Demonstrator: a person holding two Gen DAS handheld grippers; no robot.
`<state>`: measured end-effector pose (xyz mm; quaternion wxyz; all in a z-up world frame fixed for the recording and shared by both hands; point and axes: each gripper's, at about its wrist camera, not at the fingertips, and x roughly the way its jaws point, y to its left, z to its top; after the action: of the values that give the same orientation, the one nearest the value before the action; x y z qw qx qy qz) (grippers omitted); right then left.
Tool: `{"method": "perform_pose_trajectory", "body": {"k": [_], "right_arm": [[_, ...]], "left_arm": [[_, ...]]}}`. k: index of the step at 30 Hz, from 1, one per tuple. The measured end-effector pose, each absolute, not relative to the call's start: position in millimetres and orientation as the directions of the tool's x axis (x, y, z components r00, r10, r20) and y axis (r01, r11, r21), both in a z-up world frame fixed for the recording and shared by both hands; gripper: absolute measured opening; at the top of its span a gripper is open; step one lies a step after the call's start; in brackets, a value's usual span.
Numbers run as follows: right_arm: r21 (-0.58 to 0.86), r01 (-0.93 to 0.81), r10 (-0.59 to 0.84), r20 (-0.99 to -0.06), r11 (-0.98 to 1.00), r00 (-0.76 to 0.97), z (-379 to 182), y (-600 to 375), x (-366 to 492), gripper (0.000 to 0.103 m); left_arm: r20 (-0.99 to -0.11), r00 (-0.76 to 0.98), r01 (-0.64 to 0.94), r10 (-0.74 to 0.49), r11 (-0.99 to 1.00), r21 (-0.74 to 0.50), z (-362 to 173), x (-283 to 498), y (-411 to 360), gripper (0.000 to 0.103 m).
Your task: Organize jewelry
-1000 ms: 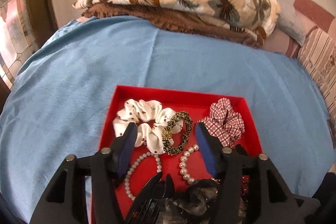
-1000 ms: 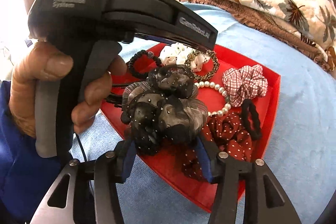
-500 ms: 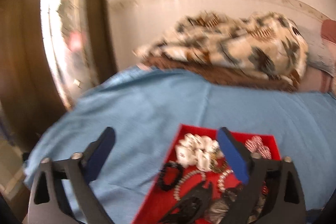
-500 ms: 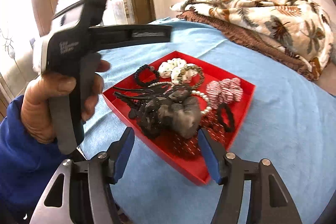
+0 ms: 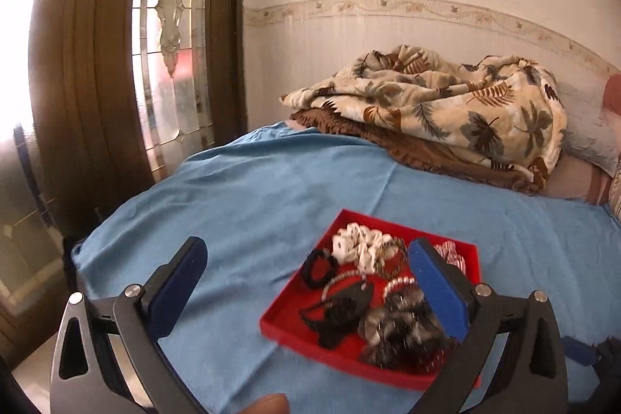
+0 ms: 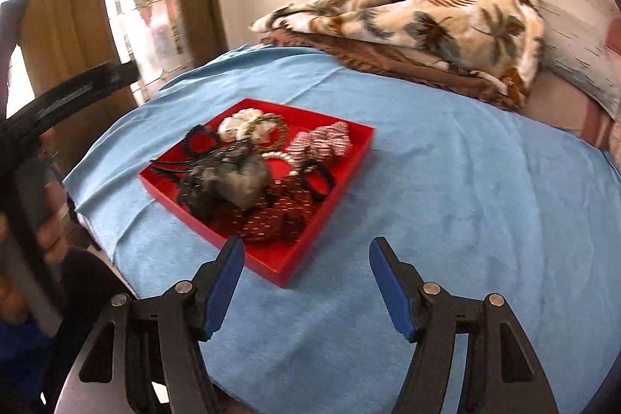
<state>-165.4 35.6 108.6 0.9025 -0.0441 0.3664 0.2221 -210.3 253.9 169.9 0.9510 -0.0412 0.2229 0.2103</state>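
Nearest the lens in the left wrist view, the left gripper has its jaws spread as wide as they go, with nothing held; one blue pad hangs over bare blue bedspread and the other in front of the red tray. The right gripper is also empty, its jaws partly apart and still opening just short of the tray's near corner, which shows between the fingertips without touching them. The tray lies flat on the bed, toward its left edge, and holds the jewelry and hair pieces in a loose heap: a dark red dotted scrunchie nearest, a grey-black gauzy scrunchie, a black hair tie, a pearl bracelet, a red checked scrunchie and, farthest, a white scrunchie beside a gold beaded bracelet (motion blur softens the smaller pieces). Beyond the tray, a folded leaf-print blanket sits against the wall, well apart from it.
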Motion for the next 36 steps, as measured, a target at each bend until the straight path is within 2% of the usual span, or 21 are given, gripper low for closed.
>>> {"method": "perform_pose_trajectory", "body": {"k": [5,10,17,36], "right_arm": [[0.074,-0.378,0.325,-0.679,0.923,0.658,111.2,19.7,-164.5,0.074],[0.045,-0.328,0.274,-0.661,0.943,0.698,115.8,6.0,-168.5,0.079],[0.025,-0.267,0.217,-0.662,0.963,0.717,116.8,-6.8,-171.3,0.083],[0.005,-0.271,0.201,-0.682,0.963,0.703,111.3,-3.2,-173.6,0.086]], "left_arm": [[-0.491,0.78,-0.397,0.388,0.913,0.091,166.2,-223.9,223.5,0.103],[-0.541,0.77,-0.334,0.339,0.936,0.111,157.1,-234.6,198.8,0.103],[-0.555,0.775,-0.298,0.304,0.949,0.105,157.1,-240.9,185.4,0.103],[-0.616,0.744,-0.265,0.258,0.961,0.081,142.5,-237.6,182.3,0.103]]}}
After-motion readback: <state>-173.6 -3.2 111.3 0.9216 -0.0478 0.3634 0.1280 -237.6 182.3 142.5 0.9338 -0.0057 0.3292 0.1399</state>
